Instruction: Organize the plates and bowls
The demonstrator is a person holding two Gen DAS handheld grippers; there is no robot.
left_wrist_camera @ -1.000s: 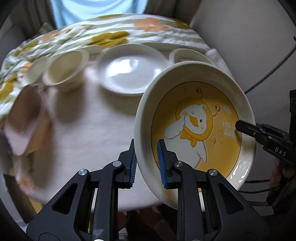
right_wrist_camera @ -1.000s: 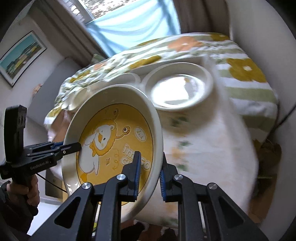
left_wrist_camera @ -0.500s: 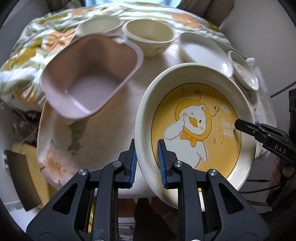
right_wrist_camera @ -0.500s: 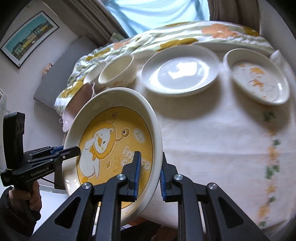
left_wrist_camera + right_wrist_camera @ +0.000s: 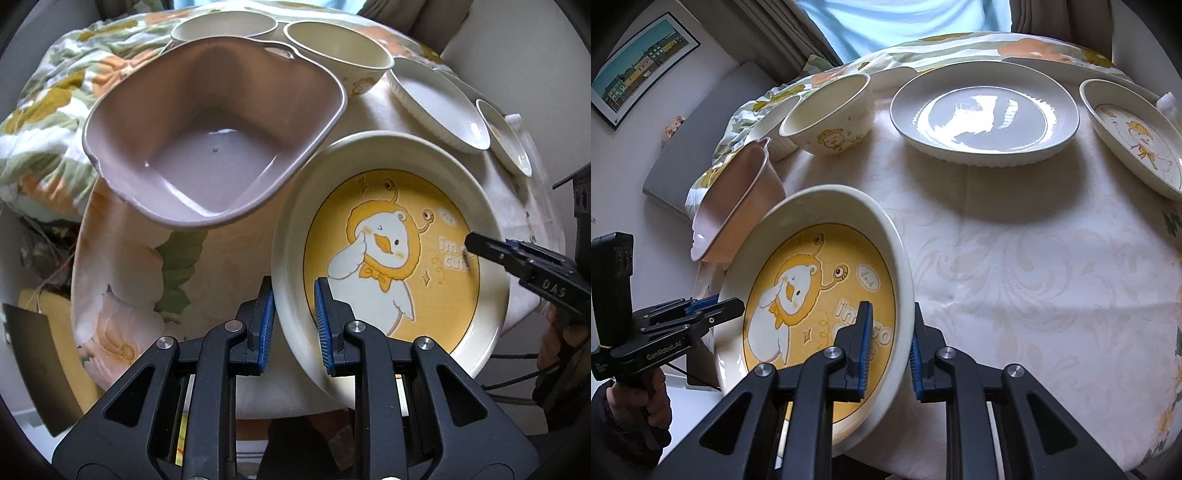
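Both tongs, left (image 5: 293, 326) and right (image 5: 889, 347), clamp the duck plate's (image 5: 391, 258) rim. Only the left view shows the mauve tub's (image 5: 218, 147) inside at eleven o'clock.

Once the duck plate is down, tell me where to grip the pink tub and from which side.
Take the pink tub by its thin flared rim, one finger inside and one outside. It looks too wide to span. Come from above at the near edge, which seems clear; the far side is crowded by a bowl. Both grippers, left and right, are shut on the duck plate.
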